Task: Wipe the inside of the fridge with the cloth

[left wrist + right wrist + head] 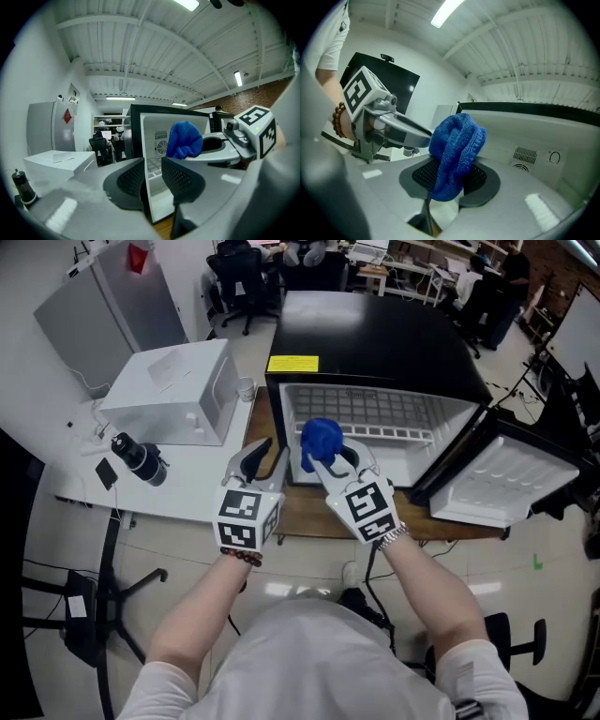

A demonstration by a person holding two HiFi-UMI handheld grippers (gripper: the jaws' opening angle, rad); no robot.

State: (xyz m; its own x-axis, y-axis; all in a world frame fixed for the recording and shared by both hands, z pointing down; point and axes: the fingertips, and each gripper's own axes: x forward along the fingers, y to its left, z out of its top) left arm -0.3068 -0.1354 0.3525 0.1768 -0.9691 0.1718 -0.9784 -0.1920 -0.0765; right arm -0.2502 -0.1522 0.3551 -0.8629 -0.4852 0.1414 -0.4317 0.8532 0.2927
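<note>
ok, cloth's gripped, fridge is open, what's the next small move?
Probably ease the right gripper forward until the blue cloth meets the fridge interior: it is clamped in the jaws but seems to hang at the open front, touching nothing.

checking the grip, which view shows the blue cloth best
Right gripper view: the blue cloth fills the centre, pinched between the jaws. The head view shows it small before the fridge; the left gripper view, side-on.
</note>
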